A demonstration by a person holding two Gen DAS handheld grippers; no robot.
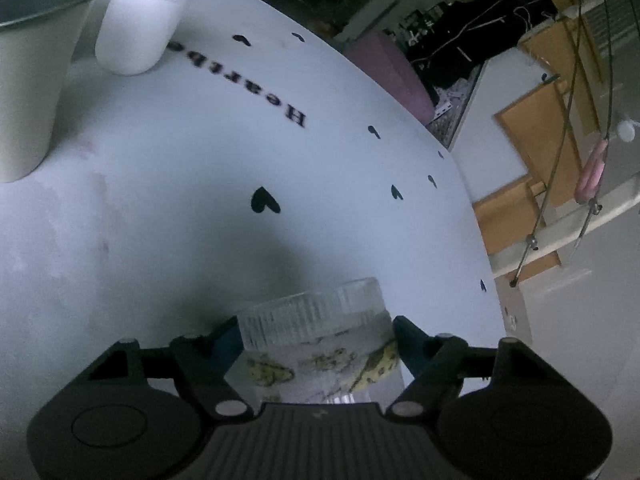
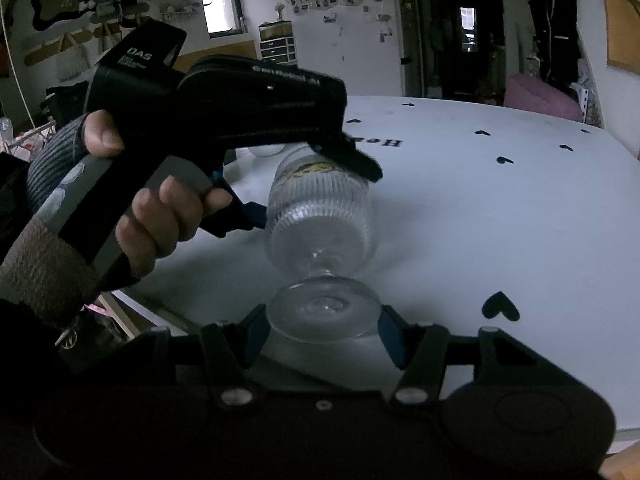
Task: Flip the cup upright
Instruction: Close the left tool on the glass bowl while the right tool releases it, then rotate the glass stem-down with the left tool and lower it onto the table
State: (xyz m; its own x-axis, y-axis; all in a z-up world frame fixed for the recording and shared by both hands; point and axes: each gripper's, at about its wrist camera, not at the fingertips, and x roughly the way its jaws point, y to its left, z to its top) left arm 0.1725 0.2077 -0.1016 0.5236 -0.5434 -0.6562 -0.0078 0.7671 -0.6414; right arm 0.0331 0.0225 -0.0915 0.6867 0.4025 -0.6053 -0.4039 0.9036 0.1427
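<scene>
A clear ribbed glass cup with a short stem, a round foot and a yellow printed band lies tilted above the white table, foot toward the right wrist camera. My left gripper is shut on the cup's bowl, one finger on each side. My right gripper is shut on the cup's foot. In the right wrist view the left gripper comes in from the left, held by a hand, its fingers over the bowl.
A white paper cup with yellow prints and a grey metal cup stand upright at the table's far left. The tablecloth bears black hearts and lettering. The table edge curves on the right, with furniture beyond.
</scene>
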